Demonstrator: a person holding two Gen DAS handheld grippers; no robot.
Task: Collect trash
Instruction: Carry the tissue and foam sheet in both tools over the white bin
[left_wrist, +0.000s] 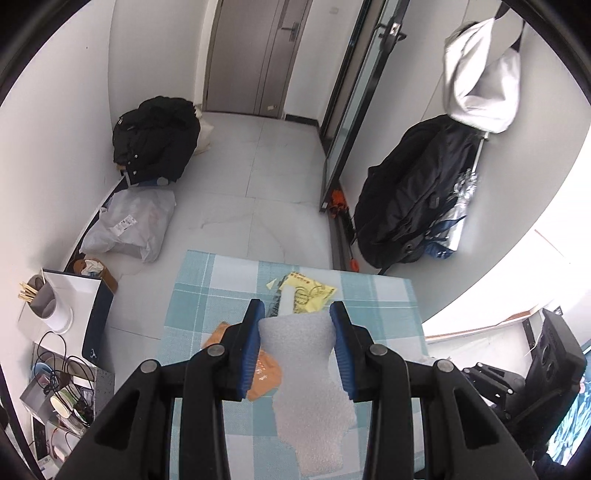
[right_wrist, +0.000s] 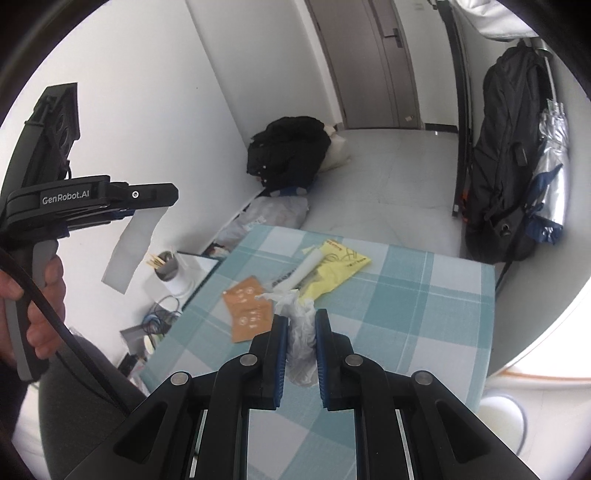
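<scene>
- trash is split between the two grippers and the table (left_wrist: 207, 273), which wears a blue-and-white checked cloth.
- left gripper (left_wrist: 297, 314) pinches a strip of white foam sheet (left_wrist: 310, 387) between its blue pads; from the right wrist view the strip hangs free in the air, well above the table.
- right gripper (right_wrist: 300, 319) is clamped narrow on a crumpled white plastic wad (right_wrist: 301, 343), held just above the cloth.
- yellow packet (right_wrist: 338, 269), a white roll (right_wrist: 304, 271) lying across it, and an orange wrapper (right_wrist: 245, 308) rest on the cloth ahead of the grippers.
- a hand (right_wrist: 35, 306) grips the left gripper's handle.
</scene>
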